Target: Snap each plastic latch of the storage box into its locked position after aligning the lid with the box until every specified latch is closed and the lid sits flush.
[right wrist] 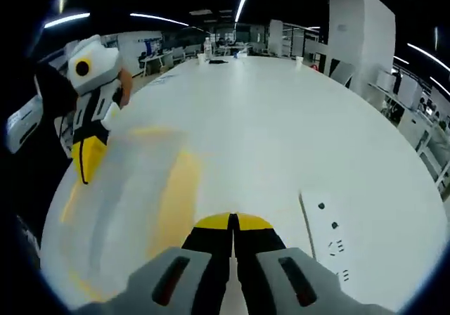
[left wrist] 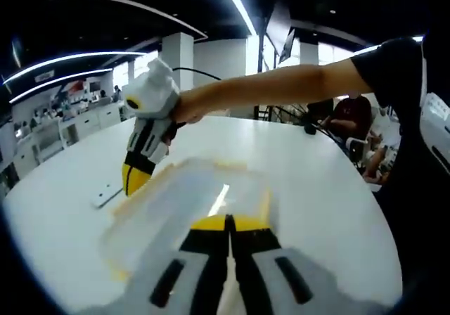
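A translucent storage box (left wrist: 186, 206) with its lid on and yellow latches lies on the white table (left wrist: 316, 167). My left gripper (left wrist: 227, 223) is shut, and its yellow tips rest at the box's near edge. My right gripper (left wrist: 132, 181), held by a hand, points down with its yellow tips together at the box's far left edge. In the right gripper view the box (right wrist: 119, 195) is blurred, with a yellow latch (right wrist: 176, 188) along its side. My right gripper (right wrist: 233, 223) is shut beside that latch. The left gripper (right wrist: 84, 164) touches the box's far edge.
A white power strip (right wrist: 327, 238) lies flat on the table (right wrist: 281, 104) right of the box, also seen as the power strip (left wrist: 105, 195) beside the box. A person's bare arm (left wrist: 281, 83) reaches across. Desks and pillars stand far behind.
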Action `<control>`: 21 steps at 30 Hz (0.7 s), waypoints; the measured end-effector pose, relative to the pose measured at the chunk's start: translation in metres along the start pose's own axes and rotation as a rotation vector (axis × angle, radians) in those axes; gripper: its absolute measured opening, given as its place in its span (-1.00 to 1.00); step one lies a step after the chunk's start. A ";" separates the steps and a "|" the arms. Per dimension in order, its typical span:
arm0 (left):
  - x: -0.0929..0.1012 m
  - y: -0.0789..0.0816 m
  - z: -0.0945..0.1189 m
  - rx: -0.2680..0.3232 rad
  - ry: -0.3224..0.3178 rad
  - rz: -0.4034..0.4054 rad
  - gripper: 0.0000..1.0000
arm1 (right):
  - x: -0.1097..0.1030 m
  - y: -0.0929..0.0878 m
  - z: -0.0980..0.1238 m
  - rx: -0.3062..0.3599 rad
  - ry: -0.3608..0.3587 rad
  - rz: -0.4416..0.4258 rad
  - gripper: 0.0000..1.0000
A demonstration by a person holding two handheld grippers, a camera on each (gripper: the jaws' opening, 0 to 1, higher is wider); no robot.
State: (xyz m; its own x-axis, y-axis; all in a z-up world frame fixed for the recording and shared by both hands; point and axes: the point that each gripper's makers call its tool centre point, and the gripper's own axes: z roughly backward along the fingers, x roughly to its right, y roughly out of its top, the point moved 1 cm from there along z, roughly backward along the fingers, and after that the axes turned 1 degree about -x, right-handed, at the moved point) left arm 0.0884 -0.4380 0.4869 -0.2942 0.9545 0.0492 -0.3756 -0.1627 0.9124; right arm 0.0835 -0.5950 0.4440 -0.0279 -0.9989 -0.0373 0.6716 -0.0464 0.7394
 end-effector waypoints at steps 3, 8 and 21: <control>0.000 0.000 0.000 0.009 -0.004 0.007 -1.00 | -0.005 0.001 -0.007 -0.026 0.044 0.013 -1.00; 0.001 0.000 0.000 0.013 -0.012 0.013 -1.00 | -0.013 0.003 -0.014 -0.049 0.086 0.035 -1.00; 0.002 0.001 -0.003 0.009 -0.016 0.008 -1.00 | -0.018 0.001 -0.022 -0.092 0.093 0.067 -1.00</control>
State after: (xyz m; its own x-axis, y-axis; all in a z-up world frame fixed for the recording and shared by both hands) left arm 0.0845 -0.4375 0.4869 -0.2831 0.9570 0.0629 -0.3654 -0.1682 0.9155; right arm 0.1011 -0.5769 0.4309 0.0855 -0.9948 -0.0555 0.7348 0.0253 0.6778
